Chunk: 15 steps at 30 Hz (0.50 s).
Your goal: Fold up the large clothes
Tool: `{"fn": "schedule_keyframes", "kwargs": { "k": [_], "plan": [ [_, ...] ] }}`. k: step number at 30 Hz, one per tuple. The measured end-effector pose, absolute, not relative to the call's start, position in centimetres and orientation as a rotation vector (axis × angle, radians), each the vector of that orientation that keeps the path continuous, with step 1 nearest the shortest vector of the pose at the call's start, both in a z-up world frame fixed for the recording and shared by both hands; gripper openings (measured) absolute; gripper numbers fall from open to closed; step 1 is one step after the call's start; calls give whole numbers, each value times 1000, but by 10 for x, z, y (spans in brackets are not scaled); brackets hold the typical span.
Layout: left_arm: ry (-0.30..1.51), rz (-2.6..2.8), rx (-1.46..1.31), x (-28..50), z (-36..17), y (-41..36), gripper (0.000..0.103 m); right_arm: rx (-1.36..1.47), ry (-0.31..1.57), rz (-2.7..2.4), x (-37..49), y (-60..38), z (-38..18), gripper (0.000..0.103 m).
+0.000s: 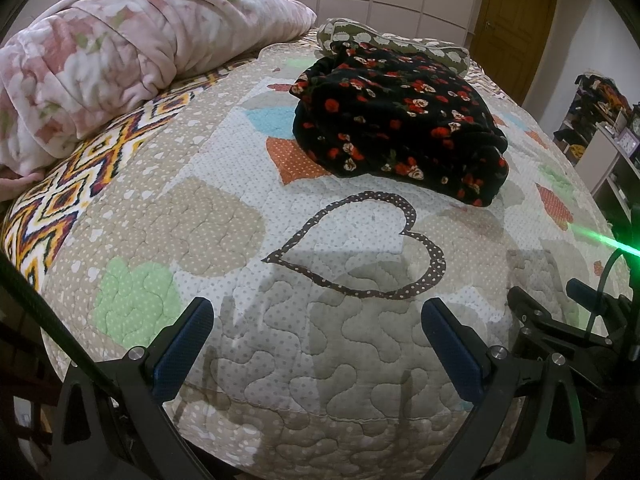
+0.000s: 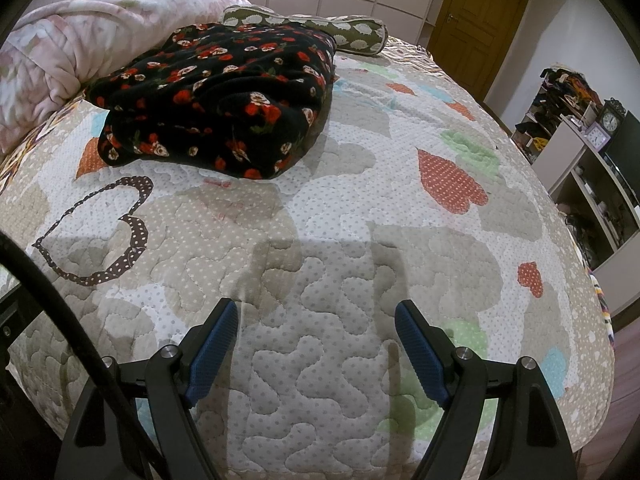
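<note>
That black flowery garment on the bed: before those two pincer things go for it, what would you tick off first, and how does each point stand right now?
1. Left gripper open with nothing between its fingers: ok.
2. Right gripper open and empty: ok.
3. Black floral garment within reach: not ok; it lies farther up the bed, apart from both grippers.
4. Garment spread flat for folding: not ok; it sits in a bunched heap.
5. Quilt bare between grippers and garment: ok.
6. Garment clear of its neighbours: cannot tell; its far edge meets the olive patterned cushion, while the pink floral blanket lies apart in the left wrist view.
</note>
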<state>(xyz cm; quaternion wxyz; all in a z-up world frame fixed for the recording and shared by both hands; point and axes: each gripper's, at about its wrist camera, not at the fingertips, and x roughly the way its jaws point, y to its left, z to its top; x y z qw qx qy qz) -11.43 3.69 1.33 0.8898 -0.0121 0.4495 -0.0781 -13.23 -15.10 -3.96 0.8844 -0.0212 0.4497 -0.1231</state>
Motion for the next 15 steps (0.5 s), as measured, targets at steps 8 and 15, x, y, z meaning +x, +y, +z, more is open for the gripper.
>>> {"fn": "schedule_keyframes", "kwargs": {
  "k": [8,15],
  "plan": [
    [935,-162,-24,-114,12,37,103,-45,937,-255,-131,-150,-40,86],
    [940,-161,-25,-114,9,38,103,-49,937,-256,-130,-150,-40,86]
  ]
}}
